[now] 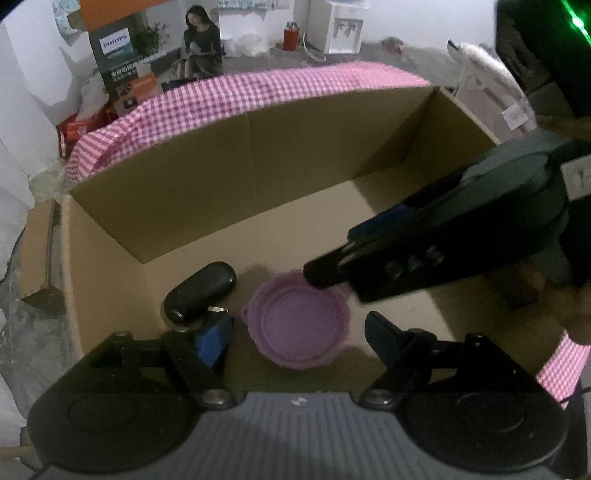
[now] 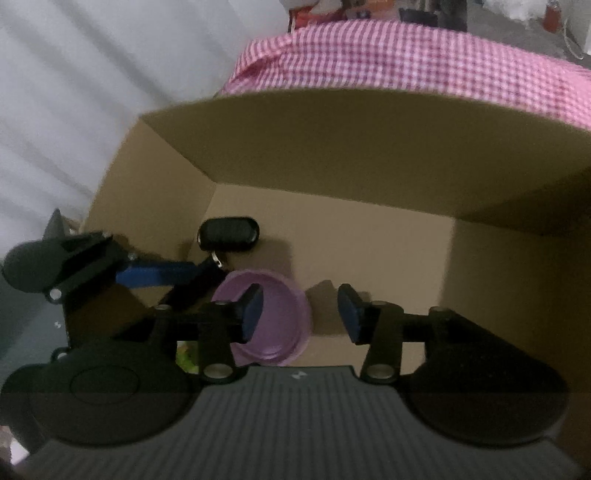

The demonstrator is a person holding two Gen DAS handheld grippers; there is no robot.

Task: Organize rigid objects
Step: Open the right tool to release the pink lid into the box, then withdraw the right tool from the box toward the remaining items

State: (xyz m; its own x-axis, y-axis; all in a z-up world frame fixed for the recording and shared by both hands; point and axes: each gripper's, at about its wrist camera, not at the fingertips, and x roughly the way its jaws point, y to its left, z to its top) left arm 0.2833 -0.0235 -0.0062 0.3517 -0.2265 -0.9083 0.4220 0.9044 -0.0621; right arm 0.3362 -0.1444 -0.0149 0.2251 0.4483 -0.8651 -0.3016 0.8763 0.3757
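Observation:
An open cardboard box (image 1: 295, 155) holds a purple round lid-like dish (image 1: 299, 325) and a black oval case (image 1: 201, 291) on its floor. They also show in the right wrist view, the dish (image 2: 280, 317) and the case (image 2: 229, 234). My left gripper (image 1: 295, 332) is open, above the dish, its fingers on either side of it. My right gripper (image 2: 301, 314) is open and empty, over the dish's right edge. In the left wrist view the right gripper reaches in from the right, its fingertip (image 1: 317, 273) at the dish's far rim.
The box sits on a pink checked cloth (image 1: 258, 92). Behind it stand a printed carton (image 1: 122, 55), a red flask (image 1: 290, 35) and a white dispenser (image 1: 343, 26). The box's right half (image 2: 406, 258) is bare cardboard.

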